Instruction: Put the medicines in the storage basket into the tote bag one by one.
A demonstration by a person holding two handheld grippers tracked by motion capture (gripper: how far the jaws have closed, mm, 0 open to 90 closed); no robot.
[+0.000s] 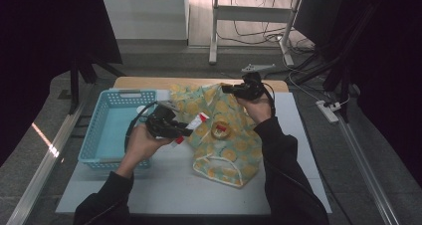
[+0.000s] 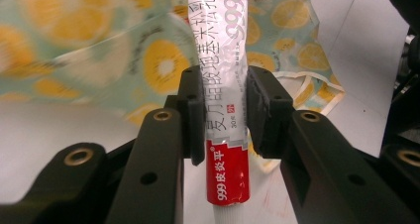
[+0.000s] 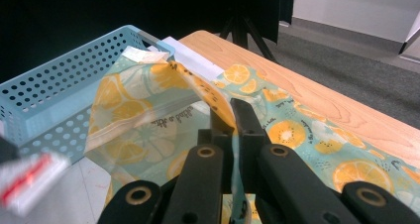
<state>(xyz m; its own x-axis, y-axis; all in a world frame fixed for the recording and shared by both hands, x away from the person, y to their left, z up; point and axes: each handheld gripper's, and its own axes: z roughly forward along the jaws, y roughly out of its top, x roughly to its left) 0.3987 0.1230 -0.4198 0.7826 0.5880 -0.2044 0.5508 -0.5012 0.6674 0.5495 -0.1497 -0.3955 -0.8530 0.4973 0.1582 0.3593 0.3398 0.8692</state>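
Two grippers are working over a white table [image 1: 164,185], one in each of the person's hands. Near the middle, the left gripper [image 1: 185,131] is clamping a tube of ointment [image 1: 195,124], its jaws pressing on both sides of the tube's silver body just above the red band at the capped end; in the left gripper view the tube [image 2: 227,100] is standing nearly upright between the black jaws, with its flat crimped end rising toward the cloth behind. That cloth is an orange-print bag [image 1: 226,145], pale green with orange slices, which is lying across the centre of the table from the far wooden edge [image 1: 149,82] toward the near side. The right gripper [image 1: 228,89] is pinching the bag's far upper rim, and in the right gripper view its jaws are closing tightly on a fold of the fabric [image 3: 198,92] and lifting that edge off the table, so that the mouth is gaping toward the left. The tube's crimped end is hovering just at the left side of the bag, close to the raised opening. On top of the bag, right of the tube, a roll of tape [image 1: 220,130] is resting. At the left, a light blue perforated basket [image 1: 102,135] is sitting just beside the bag, its holed wall also showing in the right gripper view [image 3: 44,95].
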